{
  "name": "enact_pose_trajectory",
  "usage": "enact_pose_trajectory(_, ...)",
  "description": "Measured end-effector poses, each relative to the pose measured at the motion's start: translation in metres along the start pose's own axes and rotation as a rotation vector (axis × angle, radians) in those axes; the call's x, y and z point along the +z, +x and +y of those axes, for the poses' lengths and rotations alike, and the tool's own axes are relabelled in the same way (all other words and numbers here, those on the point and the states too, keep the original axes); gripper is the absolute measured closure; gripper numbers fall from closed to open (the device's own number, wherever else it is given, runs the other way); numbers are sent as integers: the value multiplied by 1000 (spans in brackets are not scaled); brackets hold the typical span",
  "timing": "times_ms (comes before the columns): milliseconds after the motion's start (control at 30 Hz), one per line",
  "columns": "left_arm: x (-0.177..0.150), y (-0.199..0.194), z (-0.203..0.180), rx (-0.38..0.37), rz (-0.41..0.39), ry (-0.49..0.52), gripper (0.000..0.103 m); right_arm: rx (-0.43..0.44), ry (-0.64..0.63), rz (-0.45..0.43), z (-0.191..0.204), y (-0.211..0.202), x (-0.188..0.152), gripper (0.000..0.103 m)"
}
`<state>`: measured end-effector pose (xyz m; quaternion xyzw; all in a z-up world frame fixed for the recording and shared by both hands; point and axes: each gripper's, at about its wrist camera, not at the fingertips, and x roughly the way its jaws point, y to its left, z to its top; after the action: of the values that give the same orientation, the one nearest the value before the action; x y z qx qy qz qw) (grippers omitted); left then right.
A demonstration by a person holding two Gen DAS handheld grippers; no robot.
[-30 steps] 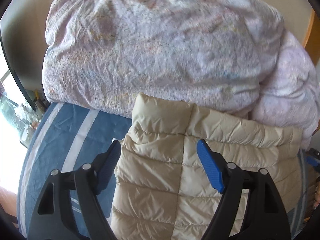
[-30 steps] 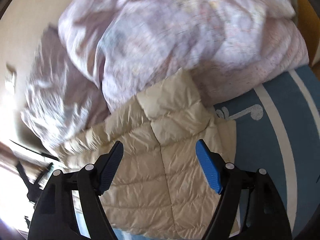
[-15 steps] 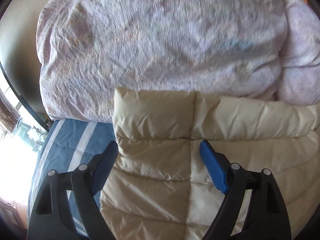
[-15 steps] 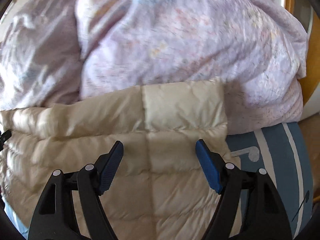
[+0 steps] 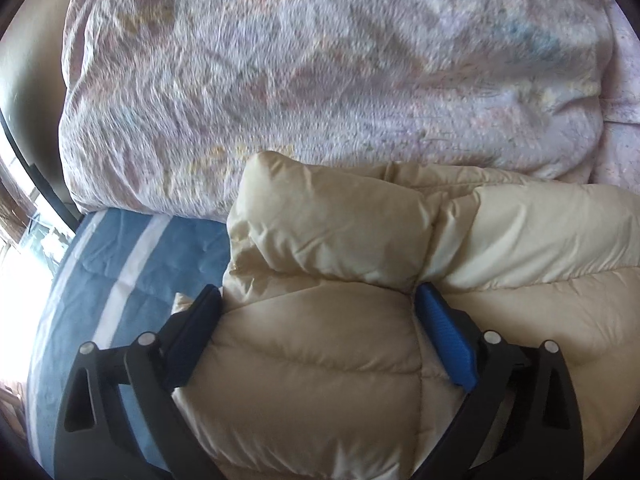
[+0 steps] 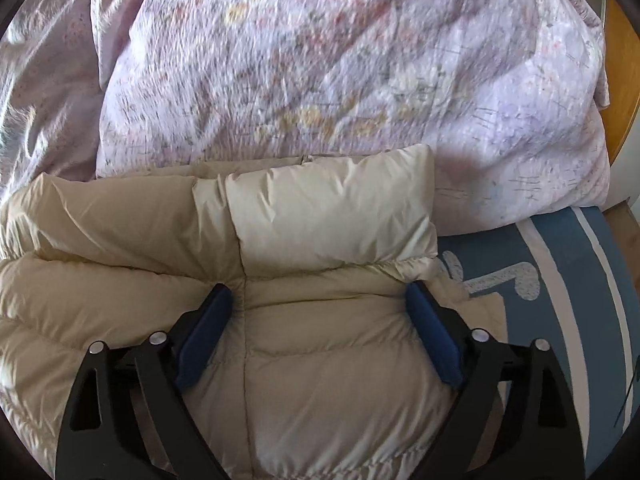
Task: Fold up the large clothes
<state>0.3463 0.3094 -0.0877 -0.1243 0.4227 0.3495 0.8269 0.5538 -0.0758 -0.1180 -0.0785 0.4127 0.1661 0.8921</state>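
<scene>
The beige quilted down jacket (image 5: 320,352) lies on a blue bedsheet with white stripes (image 5: 120,264), its far edge pushed up against a bulky lilac floral duvet (image 5: 320,72) that fills the far half of both views.

The left gripper (image 5: 318,300) is spread wide over the jacket's left end, and its jaws are opening. A puffed panel of the jacket bulges between the blue pads (image 5: 448,344); the fabric brushes their inner faces, but the pads are not pinching it. The left finger sits at the jacket's left edge, just above the sheet.

The right gripper (image 6: 320,300) stands wide over the jacket's (image 6: 328,360) right end, jaws likewise opening, with quilted fabric between the pads (image 6: 434,336) and not clamped. Its right finger is at the jacket's right edge, next to the striped sheet (image 6: 560,320). The duvet (image 6: 340,60) rises just beyond.
</scene>
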Motion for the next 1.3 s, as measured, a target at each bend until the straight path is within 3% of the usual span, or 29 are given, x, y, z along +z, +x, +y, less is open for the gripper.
enact_pose_trajectory(233, -9, 22, 7, -27, 1, -36, 2, -10, 2, 7, 22, 24, -9, 7)
enact_pose_trajectory(733, -20, 54, 5, -48, 49, -68, 2, -38, -6, 51, 23, 67, -12, 2)
enact_pose_trajectory(1300, -23, 45, 2, -45, 44, -69, 2, -40, -4, 59, 25, 79, -9, 1)
